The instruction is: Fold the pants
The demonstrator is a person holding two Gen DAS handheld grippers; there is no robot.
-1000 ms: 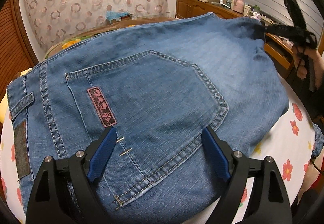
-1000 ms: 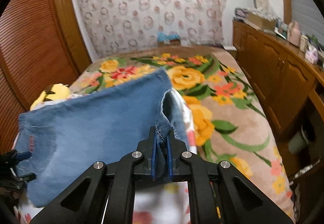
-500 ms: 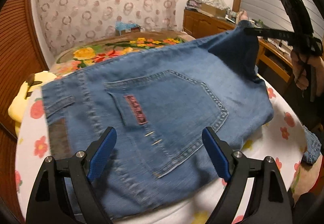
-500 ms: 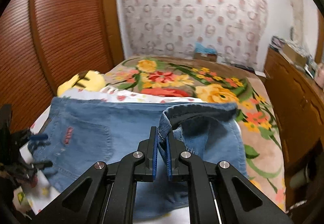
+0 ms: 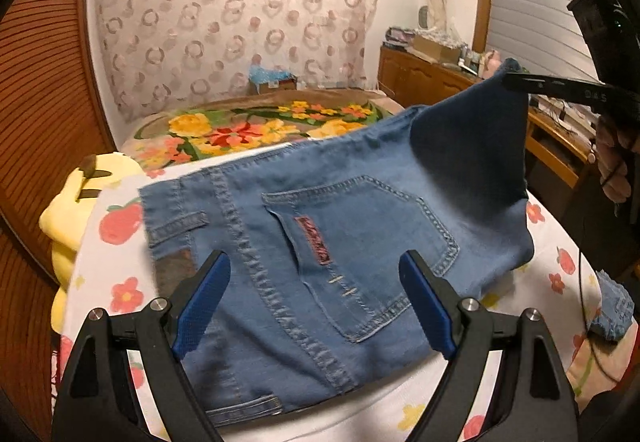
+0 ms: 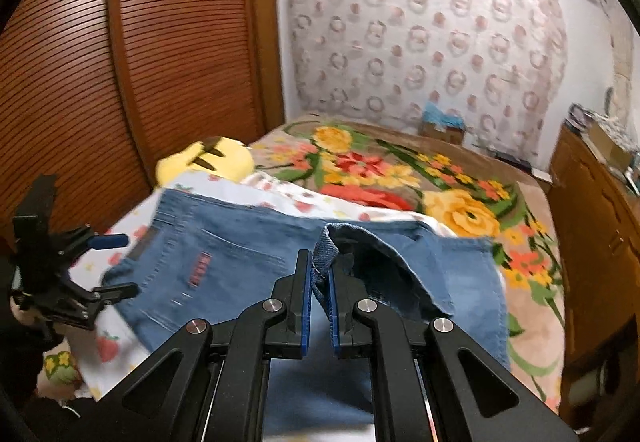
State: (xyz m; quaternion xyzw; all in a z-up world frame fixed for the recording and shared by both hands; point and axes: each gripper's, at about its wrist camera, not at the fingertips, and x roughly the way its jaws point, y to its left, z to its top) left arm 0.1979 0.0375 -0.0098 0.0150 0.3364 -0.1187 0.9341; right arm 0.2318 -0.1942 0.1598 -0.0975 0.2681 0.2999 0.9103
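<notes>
Blue denim pants [image 5: 352, 226] lie back side up on a white flowered sheet [image 5: 116, 266], with a stitched back pocket and a red label showing. My left gripper [image 5: 316, 298] is open and empty, hovering above the waist end. My right gripper [image 6: 319, 288] is shut on the pants' leg end [image 6: 326, 246] and holds it lifted and folded back above the rest of the pants [image 6: 224, 254]. In the left wrist view the right gripper [image 5: 516, 80] holds the cloth up at the far right. In the right wrist view the left gripper [image 6: 108, 264] is at the far left.
A yellow plush toy [image 5: 76, 202] lies at the bed's left edge by the wooden slatted doors [image 6: 120, 62]. A flowered blanket [image 6: 400, 178] covers the far bed. A wooden dresser [image 6: 592, 226] stands on the right. A small denim piece [image 5: 616, 314] hangs at the right edge.
My right gripper has carried the leg end up and over toward the waist, folding the pants. My left gripper has drawn back and risen from the pants, staying open.
</notes>
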